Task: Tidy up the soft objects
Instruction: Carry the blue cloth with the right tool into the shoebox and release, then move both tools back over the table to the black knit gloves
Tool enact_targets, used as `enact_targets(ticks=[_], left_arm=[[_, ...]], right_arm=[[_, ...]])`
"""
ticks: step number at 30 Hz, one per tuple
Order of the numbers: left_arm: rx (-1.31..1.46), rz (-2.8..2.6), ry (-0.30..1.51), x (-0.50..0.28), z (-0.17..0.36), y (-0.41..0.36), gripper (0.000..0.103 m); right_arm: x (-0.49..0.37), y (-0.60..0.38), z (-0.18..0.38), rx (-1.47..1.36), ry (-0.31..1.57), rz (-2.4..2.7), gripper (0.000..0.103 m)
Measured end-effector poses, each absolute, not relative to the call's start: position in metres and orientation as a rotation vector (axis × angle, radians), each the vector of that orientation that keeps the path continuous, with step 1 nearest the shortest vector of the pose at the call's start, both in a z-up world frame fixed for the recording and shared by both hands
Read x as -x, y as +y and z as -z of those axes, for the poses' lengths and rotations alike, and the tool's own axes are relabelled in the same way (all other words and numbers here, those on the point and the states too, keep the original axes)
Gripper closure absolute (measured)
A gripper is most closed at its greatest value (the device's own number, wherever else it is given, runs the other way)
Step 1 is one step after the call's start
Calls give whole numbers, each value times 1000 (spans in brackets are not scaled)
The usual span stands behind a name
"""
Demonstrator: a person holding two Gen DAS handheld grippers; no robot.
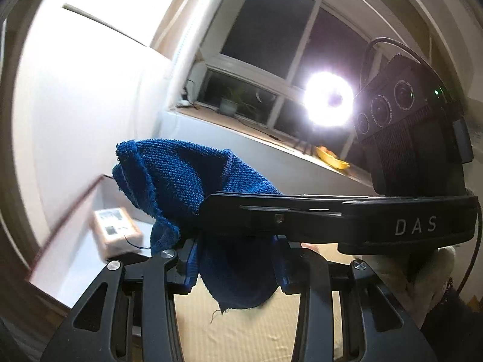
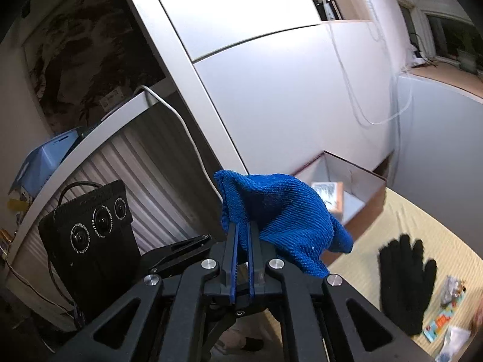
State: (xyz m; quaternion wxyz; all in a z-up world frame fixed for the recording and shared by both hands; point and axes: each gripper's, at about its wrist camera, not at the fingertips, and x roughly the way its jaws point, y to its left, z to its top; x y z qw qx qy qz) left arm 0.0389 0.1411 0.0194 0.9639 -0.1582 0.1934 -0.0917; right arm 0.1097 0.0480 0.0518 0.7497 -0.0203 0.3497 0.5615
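A blue knitted cloth (image 1: 187, 178) hangs in the air between both grippers. In the left wrist view my left gripper (image 1: 235, 271) is shut on a bunched fold of it, and the cloth fills the gap between the blue pads. The right gripper (image 1: 217, 208) crosses in front from the right as a flat black bar, its tip buried in the cloth. In the right wrist view my right gripper (image 2: 241, 235) is shut tight on the cloth (image 2: 286, 217), which drapes to the right. A black glove (image 2: 404, 283) lies flat on the beige mat (image 2: 377, 226).
An open white box (image 2: 356, 187) holding a pinkish packet (image 2: 329, 193) stands on the mat against the white cabinet (image 2: 271, 90). Small colourful packets (image 2: 446, 310) lie at the right edge. A bright ring light (image 1: 327, 102) stands at the window sill (image 1: 241, 126).
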Motion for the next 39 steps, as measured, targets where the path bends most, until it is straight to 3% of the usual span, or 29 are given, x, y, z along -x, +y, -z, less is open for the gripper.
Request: enact_targets(ticks=[14, 28, 31, 33, 39], left_arm=[[350, 20, 473, -55, 10, 217, 66], [311, -79, 595, -68, 49, 232, 66], [313, -86, 598, -63, 50, 232, 66], [318, -84, 600, -64, 50, 231, 66], [329, -45, 595, -60, 49, 222, 65]], right_arm=[[-136, 140, -21, 66, 847, -1278, 100], [-164, 150, 22, 102, 922, -1152, 99], [-168, 140, 21, 103, 905, -1122, 88], [-170, 129, 20, 95, 892, -1106, 69], [-178, 88, 19, 58, 883, -1053, 66]])
